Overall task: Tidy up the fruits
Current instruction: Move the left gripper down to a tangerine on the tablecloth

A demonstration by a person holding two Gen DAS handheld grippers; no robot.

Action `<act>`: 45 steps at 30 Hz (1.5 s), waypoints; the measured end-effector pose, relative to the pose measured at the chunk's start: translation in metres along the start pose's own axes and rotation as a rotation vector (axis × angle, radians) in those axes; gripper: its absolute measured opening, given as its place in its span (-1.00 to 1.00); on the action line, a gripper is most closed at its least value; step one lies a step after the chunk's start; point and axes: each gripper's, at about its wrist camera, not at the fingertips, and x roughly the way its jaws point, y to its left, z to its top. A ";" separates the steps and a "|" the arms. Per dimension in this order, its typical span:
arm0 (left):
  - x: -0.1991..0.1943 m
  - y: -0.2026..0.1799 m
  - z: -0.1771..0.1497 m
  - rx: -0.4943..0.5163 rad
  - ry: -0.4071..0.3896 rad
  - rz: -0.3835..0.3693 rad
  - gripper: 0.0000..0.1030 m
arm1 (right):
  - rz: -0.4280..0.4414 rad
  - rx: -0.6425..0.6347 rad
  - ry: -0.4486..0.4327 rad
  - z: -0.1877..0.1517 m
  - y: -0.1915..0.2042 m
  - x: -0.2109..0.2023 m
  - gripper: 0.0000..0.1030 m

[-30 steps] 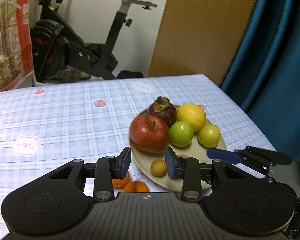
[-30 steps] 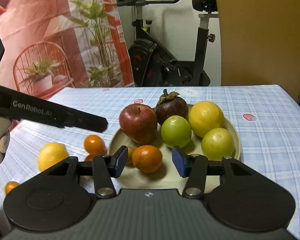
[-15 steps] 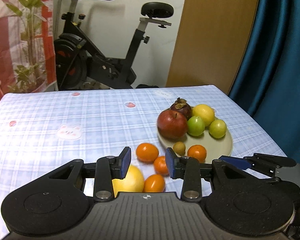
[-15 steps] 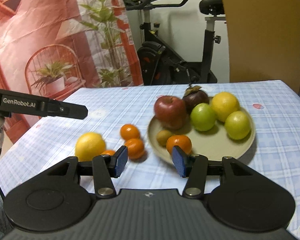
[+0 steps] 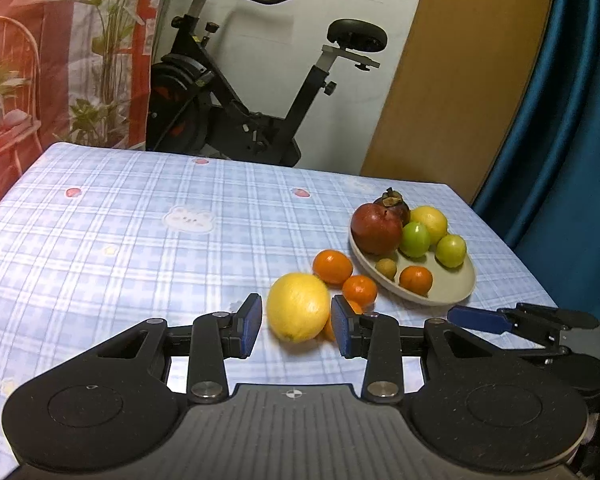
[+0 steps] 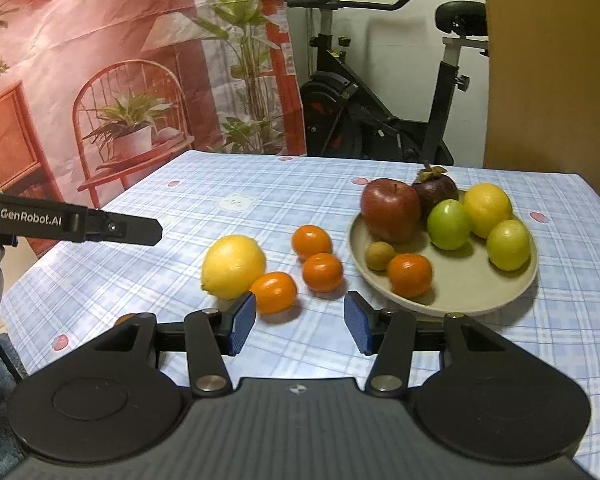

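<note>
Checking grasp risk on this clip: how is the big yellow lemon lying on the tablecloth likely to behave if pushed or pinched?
The lemon is rounded, so a push would probably roll it, perhaps into the orange touching it. Its rind looks firm, likely tolerating a pinch. The left tool is open, about lemon-wide, so an off-centre pinch might squirt it out.

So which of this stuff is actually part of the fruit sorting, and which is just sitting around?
Part of the job:
- plate with apple, mangosteen and other fruit
- loose lemon
- three loose oranges, e.g.
- left gripper, right gripper, both open

Just around:
- exercise bike
- blue curtain
- plant backdrop
</note>
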 end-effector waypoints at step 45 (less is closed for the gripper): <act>0.008 0.025 -0.028 -0.057 0.064 0.000 -0.22 | 0.051 -0.026 0.051 -0.015 0.011 0.029 0.01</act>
